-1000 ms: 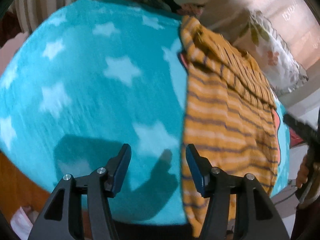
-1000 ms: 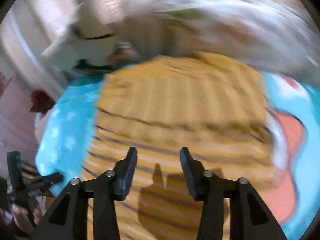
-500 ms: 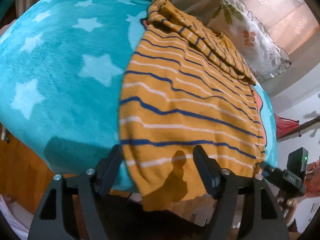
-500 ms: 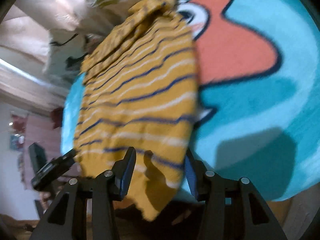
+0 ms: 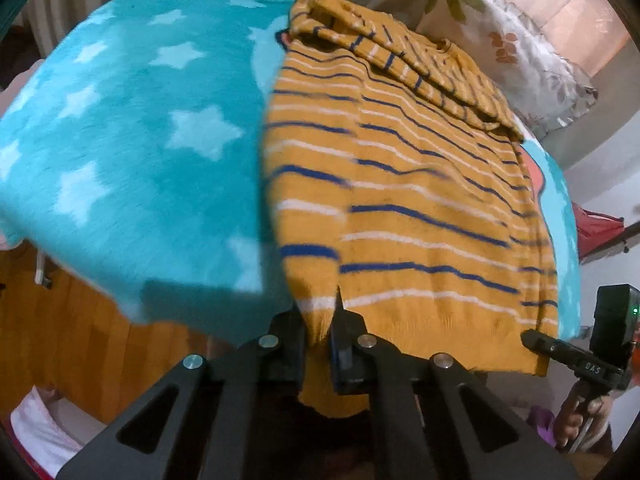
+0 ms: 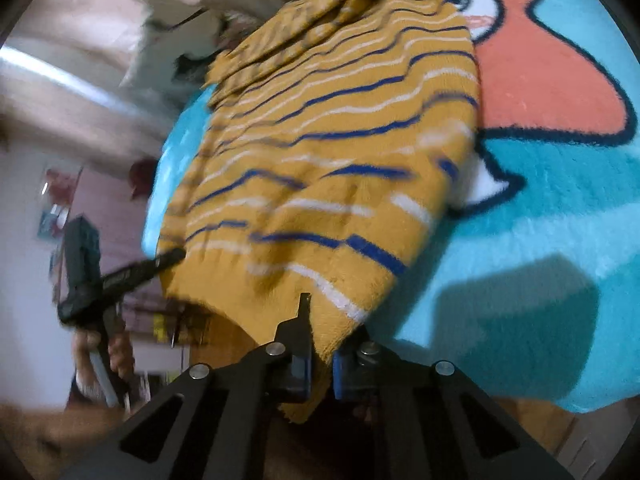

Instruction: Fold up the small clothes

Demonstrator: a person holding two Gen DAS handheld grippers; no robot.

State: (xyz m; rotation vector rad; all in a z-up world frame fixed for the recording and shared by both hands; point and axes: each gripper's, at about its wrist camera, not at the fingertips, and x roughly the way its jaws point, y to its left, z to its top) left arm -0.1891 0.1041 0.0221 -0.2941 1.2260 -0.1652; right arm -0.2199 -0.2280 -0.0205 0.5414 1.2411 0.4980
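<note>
A mustard-yellow sweater (image 5: 400, 184) with blue and white stripes lies on a turquoise star blanket (image 5: 132, 140), its hem hanging over the near edge. My left gripper (image 5: 320, 340) is shut on the hem's left corner. My right gripper (image 6: 320, 356) is shut on the hem's right corner of the same sweater (image 6: 320, 152). The right gripper also shows in the left wrist view (image 5: 576, 356), at the hem's far corner. The left gripper shows in the right wrist view (image 6: 120, 272). The sweater's sleeves lie folded across its top.
The blanket (image 6: 540, 220) has an orange cartoon shape (image 6: 540, 80) right of the sweater. A floral pillow (image 5: 532, 52) lies behind the sweater. A wooden floor (image 5: 60, 320) lies below the blanket's near edge.
Both grippers have closed on the sweater's hem corners; half a second ago they were open around the hem.
</note>
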